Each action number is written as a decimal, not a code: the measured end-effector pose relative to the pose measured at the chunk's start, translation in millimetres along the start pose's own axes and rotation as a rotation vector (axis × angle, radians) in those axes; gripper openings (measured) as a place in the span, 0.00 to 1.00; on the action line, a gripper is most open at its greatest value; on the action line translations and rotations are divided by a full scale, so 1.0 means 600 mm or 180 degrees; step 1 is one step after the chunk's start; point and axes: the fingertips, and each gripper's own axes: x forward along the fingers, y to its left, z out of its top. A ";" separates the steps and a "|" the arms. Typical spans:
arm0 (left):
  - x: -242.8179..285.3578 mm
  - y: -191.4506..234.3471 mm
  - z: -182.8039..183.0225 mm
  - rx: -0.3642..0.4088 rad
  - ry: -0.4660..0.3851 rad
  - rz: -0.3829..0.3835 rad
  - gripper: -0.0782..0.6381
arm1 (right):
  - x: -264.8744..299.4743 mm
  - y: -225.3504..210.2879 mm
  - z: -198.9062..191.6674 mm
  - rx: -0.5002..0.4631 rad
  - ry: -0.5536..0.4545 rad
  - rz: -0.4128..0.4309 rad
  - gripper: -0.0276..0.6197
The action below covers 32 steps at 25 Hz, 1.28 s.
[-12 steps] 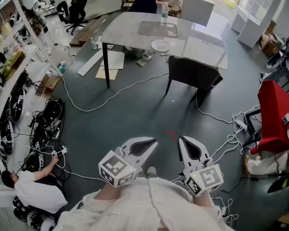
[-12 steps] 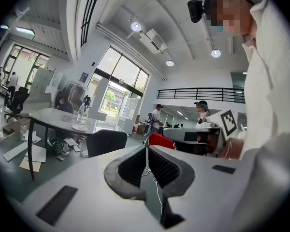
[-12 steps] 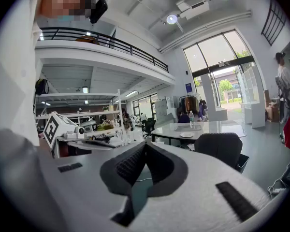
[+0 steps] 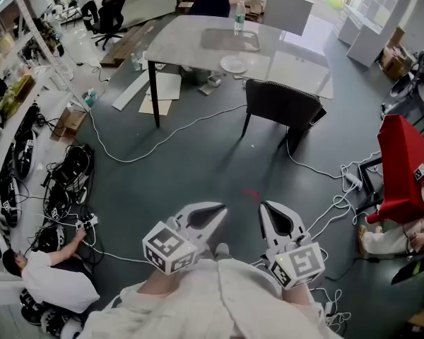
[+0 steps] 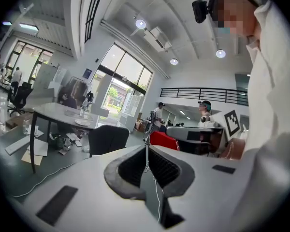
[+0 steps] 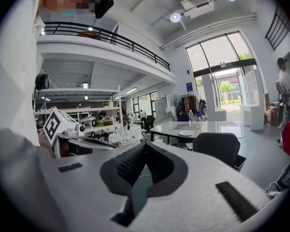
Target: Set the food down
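Observation:
Both grippers are held low against my body, pointing at the grey floor. My left gripper (image 4: pixel 221 207) (image 5: pixel 146 146) is shut with nothing between its pads. My right gripper (image 4: pixel 266 207) (image 6: pixel 145 144) is shut and empty too. No food shows in either one. Far ahead stands a light table (image 4: pixel 191 44) (image 6: pixel 208 126) with a white plate (image 4: pixel 234 64) (image 5: pixel 81 122) (image 6: pixel 185 133), a water bottle (image 4: pixel 240 18) and a flat tray (image 4: pixel 230 41) on it. A dark chair (image 4: pixel 283 106) (image 5: pixel 108 138) (image 6: pixel 217 146) stands on its near side.
Cables (image 4: pixel 162 143) trail over the floor between me and the table. A person in white (image 4: pixel 42 274) crouches at the lower left beside gear and shelves (image 4: pixel 14 119). A red object (image 4: pixel 406 168) sits at the right, and another person (image 4: pixel 212 2) sits behind the table.

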 end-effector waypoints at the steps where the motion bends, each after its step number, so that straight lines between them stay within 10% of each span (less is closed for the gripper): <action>1: 0.002 -0.002 0.001 0.0007 -0.0005 -0.0005 0.15 | 0.000 -0.002 0.000 0.0003 -0.0004 -0.0013 0.05; 32: 0.145 0.026 -0.025 -0.0278 0.0126 -0.0133 0.14 | 0.097 -0.086 -0.050 0.0282 0.0119 0.0364 0.05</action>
